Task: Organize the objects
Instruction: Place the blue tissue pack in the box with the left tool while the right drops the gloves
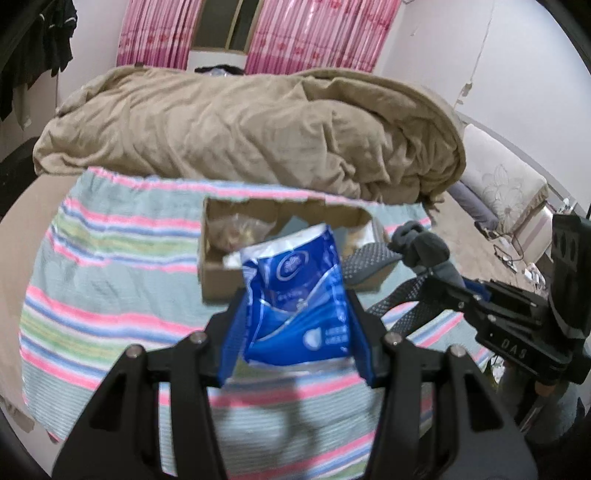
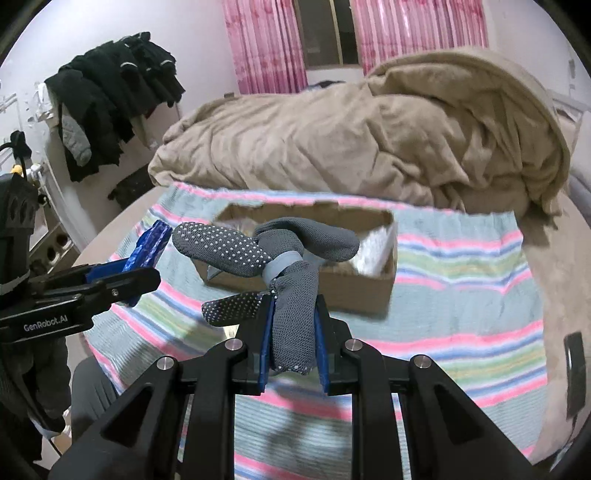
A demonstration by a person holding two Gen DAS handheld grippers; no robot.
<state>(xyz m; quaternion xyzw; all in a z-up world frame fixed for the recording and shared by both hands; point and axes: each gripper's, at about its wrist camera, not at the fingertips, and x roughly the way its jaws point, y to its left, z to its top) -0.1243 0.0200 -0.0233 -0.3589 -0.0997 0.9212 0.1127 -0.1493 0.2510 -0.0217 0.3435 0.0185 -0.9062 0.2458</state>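
My left gripper (image 1: 295, 325) is shut on a blue tissue pack (image 1: 297, 291) and holds it above the striped towel, just in front of the open cardboard box (image 1: 218, 277). My right gripper (image 2: 293, 332) is shut on a knotted bundle of grey dotted socks (image 2: 291, 325), held up in front of the same box (image 2: 354, 288). The socks also show in the left wrist view (image 1: 417, 247), at the right of the box. The left gripper with the blue pack (image 2: 147, 247) shows at the left of the right wrist view. The box holds a clear bag (image 1: 236, 229) and a white item (image 2: 373, 251).
A striped towel (image 1: 110, 258) covers the bed under the box. A crumpled tan blanket (image 1: 240, 125) lies behind it. Dark clothes (image 2: 110, 103) hang at the far left wall. Pink curtains (image 1: 295, 33) hang at the back. A pale pillow (image 1: 506, 184) lies at the right.
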